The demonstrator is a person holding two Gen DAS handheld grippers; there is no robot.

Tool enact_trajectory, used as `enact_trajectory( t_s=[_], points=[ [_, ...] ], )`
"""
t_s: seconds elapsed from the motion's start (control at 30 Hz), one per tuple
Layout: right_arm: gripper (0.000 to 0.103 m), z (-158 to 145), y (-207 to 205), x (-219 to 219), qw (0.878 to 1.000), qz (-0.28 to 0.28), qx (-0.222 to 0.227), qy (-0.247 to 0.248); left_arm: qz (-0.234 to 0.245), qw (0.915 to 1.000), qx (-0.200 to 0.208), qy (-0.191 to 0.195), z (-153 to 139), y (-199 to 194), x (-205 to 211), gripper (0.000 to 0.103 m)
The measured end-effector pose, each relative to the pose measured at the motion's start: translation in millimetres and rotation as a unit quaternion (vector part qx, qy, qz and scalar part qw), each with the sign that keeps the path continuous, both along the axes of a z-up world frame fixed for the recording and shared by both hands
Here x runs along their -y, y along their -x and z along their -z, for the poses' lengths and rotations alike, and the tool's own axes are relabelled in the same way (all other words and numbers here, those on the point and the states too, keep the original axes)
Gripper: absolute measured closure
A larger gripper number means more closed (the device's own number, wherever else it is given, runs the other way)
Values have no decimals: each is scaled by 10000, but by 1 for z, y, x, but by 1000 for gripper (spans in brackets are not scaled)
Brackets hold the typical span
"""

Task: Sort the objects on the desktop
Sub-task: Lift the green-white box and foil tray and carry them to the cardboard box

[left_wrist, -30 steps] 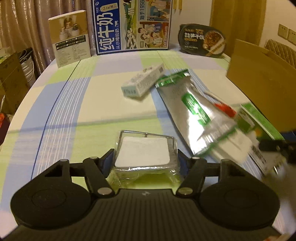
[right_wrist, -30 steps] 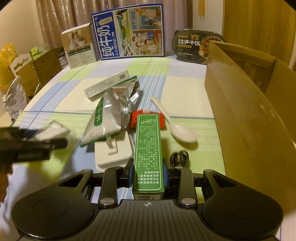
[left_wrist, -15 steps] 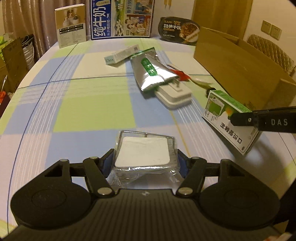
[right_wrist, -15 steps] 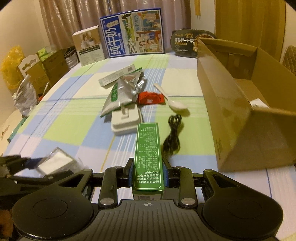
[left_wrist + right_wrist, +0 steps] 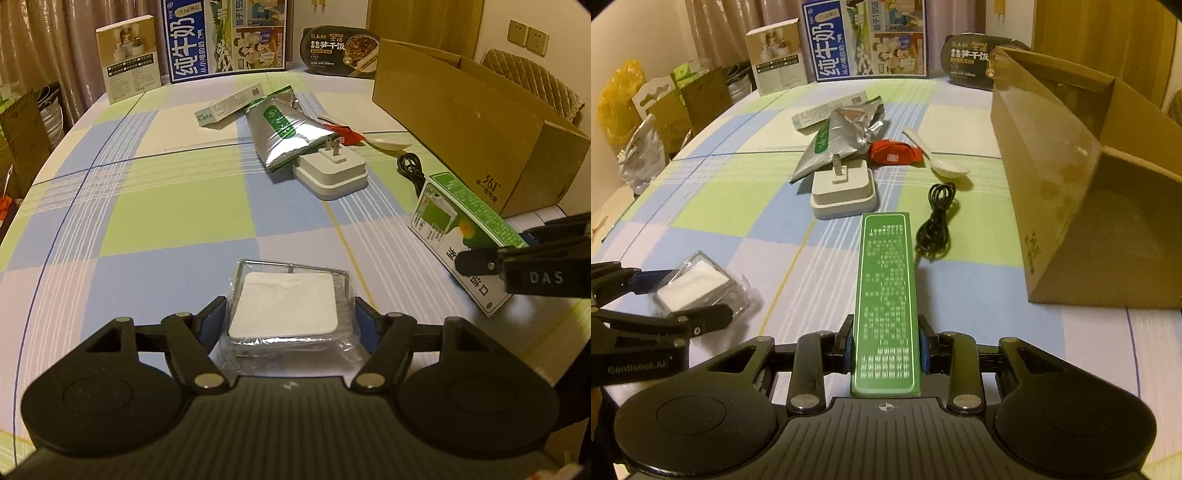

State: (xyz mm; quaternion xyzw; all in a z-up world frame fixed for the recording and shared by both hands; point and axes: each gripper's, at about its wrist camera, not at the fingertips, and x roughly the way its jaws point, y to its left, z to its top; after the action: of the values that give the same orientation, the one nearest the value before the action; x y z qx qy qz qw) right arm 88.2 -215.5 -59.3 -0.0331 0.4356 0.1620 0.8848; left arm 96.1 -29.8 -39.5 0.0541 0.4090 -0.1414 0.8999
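A white pad sealed in clear wrap (image 5: 284, 295) lies on the checked tablecloth between the fingers of my left gripper (image 5: 290, 308). The jaws are opening, and a thin gap shows at the right pad. In the right wrist view the same packet (image 5: 698, 282) rests low at the left inside the left gripper (image 5: 679, 295). My right gripper (image 5: 885, 343) is shut on a long green box (image 5: 886, 277), holding it by its near end just above the cloth. In the left wrist view the green box (image 5: 443, 210) and the right gripper (image 5: 496, 245) are at the right edge.
An open cardboard box (image 5: 1071, 184) lies on its side at the right. Mid-table lie a white charger (image 5: 844, 192), a silver pouch (image 5: 834, 144), a red sachet (image 5: 894, 153), a white spoon (image 5: 942, 162), a black cable (image 5: 938, 218) and a slim white carton (image 5: 827, 110). Packages stand along the far edge.
Both grippers have pulled back toward the near side of the table with their loads, so the pile now lies farther off. The left jaws stand slightly wider around the packet.
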Motion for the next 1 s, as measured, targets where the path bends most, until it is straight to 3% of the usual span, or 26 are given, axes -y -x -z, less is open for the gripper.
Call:
enact_trajectory(
  t_s=[0.33,0.4,0.5,1.0],
  points=[
    [73,7,-13,-5,10000,-61,-5,78,3,10000,44,-43,4,-3,1,32],
    [75,6,-12,-5,9999,-46,37,89,13,10000,46,-75,5,-3,3,36],
    [75,0,-9,-3,9999,-19,127,42,27,9999,66,-113,4,-3,5,41],
    [75,-34,15,21,9987,200,450,-140,106,9996,249,0,-26,14,17,41]
  ],
)
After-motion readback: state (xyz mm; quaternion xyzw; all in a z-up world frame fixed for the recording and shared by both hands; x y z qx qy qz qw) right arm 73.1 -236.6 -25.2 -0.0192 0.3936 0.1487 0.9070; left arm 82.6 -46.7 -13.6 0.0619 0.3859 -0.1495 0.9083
